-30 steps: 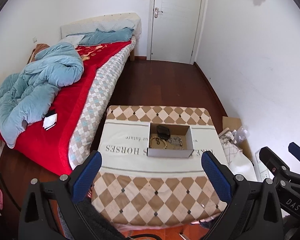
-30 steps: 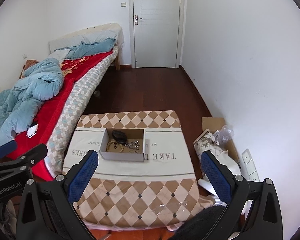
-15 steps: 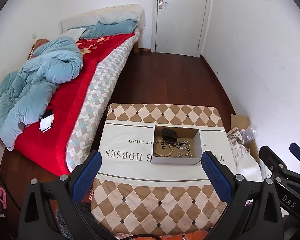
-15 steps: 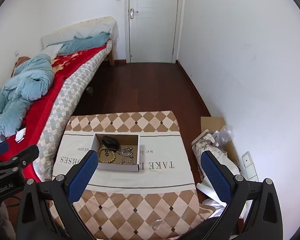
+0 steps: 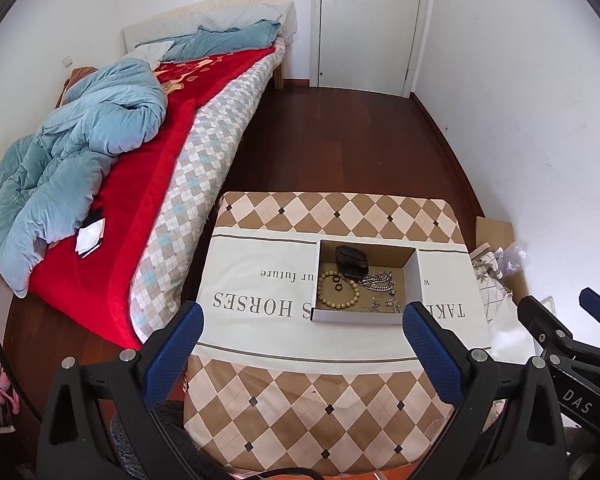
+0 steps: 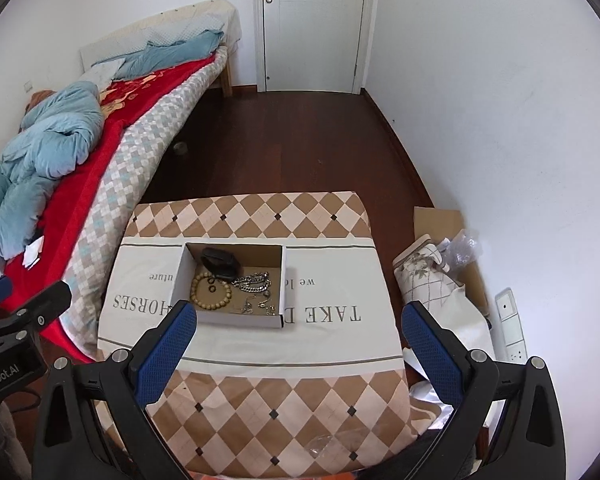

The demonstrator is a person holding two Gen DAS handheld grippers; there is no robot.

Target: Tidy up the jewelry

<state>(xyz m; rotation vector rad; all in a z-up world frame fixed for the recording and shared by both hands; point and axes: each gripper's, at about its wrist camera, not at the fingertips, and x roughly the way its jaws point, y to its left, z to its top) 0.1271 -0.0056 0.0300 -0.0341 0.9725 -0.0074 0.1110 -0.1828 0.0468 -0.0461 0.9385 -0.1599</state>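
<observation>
A shallow cardboard box sits on a cloth-covered table. Inside it lie a wooden bead bracelet, a black pouch, a small dark ring, silver chains and small silver pieces. My left gripper is open and empty, held above the table's near side. My right gripper is open and empty too, just right of the box.
A bed with a red cover and blue quilt runs along the left. Bags and flat cardboard lie on the floor right of the table, by the white wall. A closed door stands beyond the dark wooden floor.
Both grippers have come forward and tilted down toward the table, so the box and its jewelry look larger and nearer. Both stay open and empty.
</observation>
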